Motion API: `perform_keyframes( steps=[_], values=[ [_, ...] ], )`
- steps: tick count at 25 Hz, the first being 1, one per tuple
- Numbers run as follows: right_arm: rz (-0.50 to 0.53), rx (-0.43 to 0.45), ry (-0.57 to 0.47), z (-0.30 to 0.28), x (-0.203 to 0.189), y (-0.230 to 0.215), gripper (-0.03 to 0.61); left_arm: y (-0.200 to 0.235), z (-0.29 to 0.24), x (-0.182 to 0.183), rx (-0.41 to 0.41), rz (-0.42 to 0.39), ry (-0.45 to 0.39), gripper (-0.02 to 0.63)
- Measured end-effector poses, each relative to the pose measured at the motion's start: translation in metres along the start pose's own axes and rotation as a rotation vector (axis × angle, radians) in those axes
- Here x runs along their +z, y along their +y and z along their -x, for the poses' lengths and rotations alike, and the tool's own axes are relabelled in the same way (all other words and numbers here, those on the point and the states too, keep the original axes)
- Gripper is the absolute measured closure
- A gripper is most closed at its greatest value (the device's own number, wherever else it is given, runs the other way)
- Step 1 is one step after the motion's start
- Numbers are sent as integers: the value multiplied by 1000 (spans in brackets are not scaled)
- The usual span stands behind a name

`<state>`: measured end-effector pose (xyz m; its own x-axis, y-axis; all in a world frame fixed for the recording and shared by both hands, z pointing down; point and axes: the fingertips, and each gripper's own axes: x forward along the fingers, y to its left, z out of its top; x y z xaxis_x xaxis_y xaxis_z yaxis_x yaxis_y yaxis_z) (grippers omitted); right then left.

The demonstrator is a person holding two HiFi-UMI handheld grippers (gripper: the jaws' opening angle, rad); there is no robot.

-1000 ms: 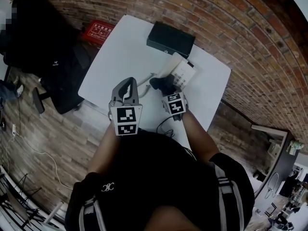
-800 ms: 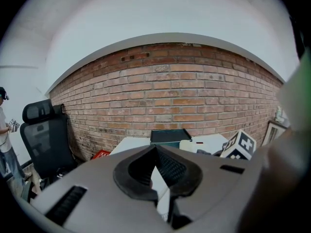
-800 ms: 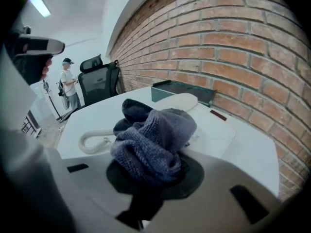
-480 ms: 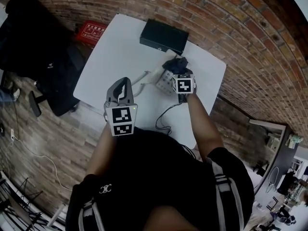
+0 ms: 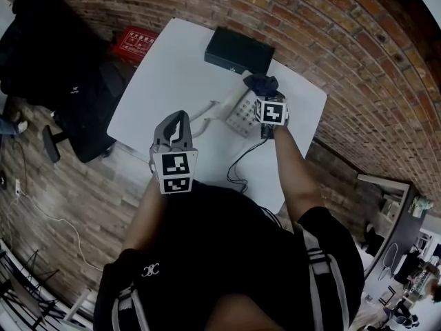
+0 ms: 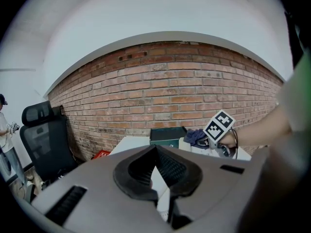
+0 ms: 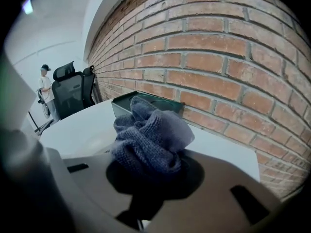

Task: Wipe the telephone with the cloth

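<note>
Right gripper (image 7: pixel 154 176): jaws clamped on a bunched blue-grey knit cloth (image 7: pixel 148 139). The wad bulges out ahead of the tips, with no loose tail showing.

In the head view it sits over the 1 o'clock end of the telephone (image 5: pixel 241 114), cloth down. Actual contact cannot be made out.

Left gripper (image 6: pixel 156 152): jaws together, nothing between them. It is held at the phone's 8 o'clock, well apart, near the table (image 5: pixel 172 67) edge.

The telephone is a pale desk set lying just right of the table's centre. A dark flat box (image 5: pixel 239 50) is at its 12 o'clock, by the brick wall, and a cord (image 5: pixel 238 167) trails off at 6 o'clock.

Handling, as judged:
- Cloth: soft, light and compressible. A grip on the middle of the bunch looks secure, and it should wipe with the bulge.
- Phone: rigid plastic, light, probably slides on the smooth top under side pressure, with keys and cord liable to snag.
- Free gripper could steady the body at its near edge.
</note>
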<state>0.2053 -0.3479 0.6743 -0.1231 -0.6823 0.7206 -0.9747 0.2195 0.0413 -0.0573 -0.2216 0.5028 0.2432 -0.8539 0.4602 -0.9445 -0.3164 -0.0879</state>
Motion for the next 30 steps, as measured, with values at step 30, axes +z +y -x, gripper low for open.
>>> perform_keyframes(
  steps=[30],
  values=[
    [14,222,6,66,-120,117,532,-53,20,-14,-65,-35,-11,621]
  ],
)
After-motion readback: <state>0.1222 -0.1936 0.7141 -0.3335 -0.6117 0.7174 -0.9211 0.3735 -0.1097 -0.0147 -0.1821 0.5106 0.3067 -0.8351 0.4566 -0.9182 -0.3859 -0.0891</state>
